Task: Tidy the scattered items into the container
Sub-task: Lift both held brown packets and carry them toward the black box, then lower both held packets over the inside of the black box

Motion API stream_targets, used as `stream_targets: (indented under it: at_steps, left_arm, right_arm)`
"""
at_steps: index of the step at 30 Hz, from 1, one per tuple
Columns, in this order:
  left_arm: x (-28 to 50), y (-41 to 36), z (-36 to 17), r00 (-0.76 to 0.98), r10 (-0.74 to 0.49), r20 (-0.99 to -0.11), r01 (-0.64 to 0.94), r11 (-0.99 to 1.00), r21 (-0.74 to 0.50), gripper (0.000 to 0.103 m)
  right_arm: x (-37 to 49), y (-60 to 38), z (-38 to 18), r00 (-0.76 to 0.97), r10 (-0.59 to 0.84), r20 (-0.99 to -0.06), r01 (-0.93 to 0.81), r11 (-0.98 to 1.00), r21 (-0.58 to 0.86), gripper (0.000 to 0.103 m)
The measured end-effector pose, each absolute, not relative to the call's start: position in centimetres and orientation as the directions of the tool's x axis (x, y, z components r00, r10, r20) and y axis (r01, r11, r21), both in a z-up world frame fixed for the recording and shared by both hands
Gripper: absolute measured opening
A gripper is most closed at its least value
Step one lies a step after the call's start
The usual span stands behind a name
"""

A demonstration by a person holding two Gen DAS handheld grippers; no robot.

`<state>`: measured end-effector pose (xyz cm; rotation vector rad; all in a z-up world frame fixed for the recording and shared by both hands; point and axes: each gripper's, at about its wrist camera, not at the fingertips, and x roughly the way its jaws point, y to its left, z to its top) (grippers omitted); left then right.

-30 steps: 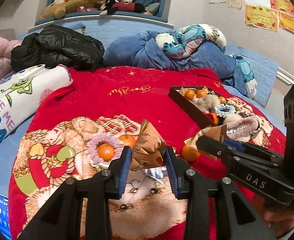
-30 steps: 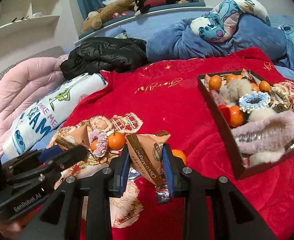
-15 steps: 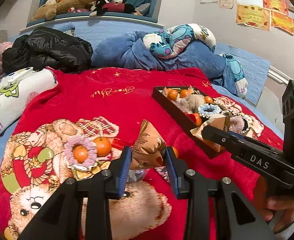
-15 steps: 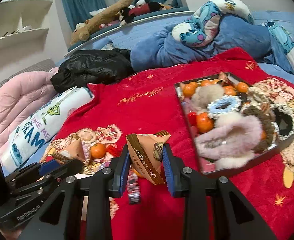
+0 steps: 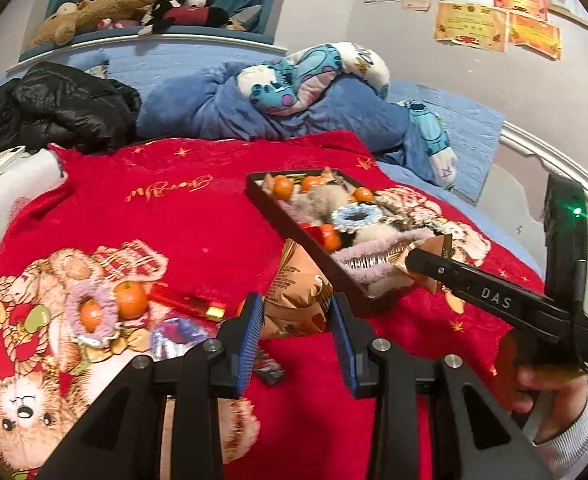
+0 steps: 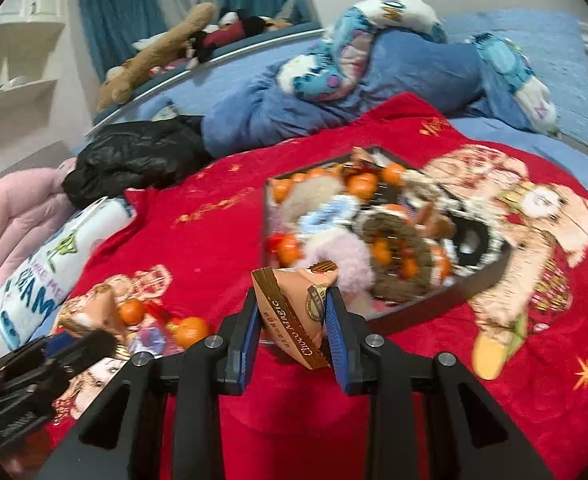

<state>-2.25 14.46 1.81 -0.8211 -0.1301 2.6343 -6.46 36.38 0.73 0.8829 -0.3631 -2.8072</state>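
**Two snack packets held near the tray**

My left gripper (image 5: 297,322) grasps a tan triangular snack packet (image 5: 294,300); my right gripper (image 6: 294,314) clamps a brown-edged triangular "Choco Magic" packet (image 6: 294,304). The dark rectangular tray (image 6: 478,284), full of oranges and fluffy scrunchies, lies just ahead of both on the red bed blanket (image 5: 198,220).

Two tangerines (image 5: 131,299) on the blanket, two held snack packets (image 5: 294,304), one tray (image 5: 282,220).
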Motion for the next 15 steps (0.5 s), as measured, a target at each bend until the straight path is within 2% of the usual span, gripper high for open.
stream_targets:
  at_steps: [7,15]
  left_arm:
    - [-2.5,17.1,1.7,-0.723,0.455,-0.519,-0.387,-0.890,-0.240,0.036]
    - [-2.2,19.9,1.5,-0.675,0.521,-0.522,-0.472,-0.849,-0.237,0.036]
  right_arm:
    - [-6.2,38.9,0.9,-0.816,-0.224,-0.532,0.056,-0.948,0.313,0.030]
    - [-7.3,40.0,0.7,-0.812,-0.229,-0.537,0.025,-0.932,0.360,0.030]
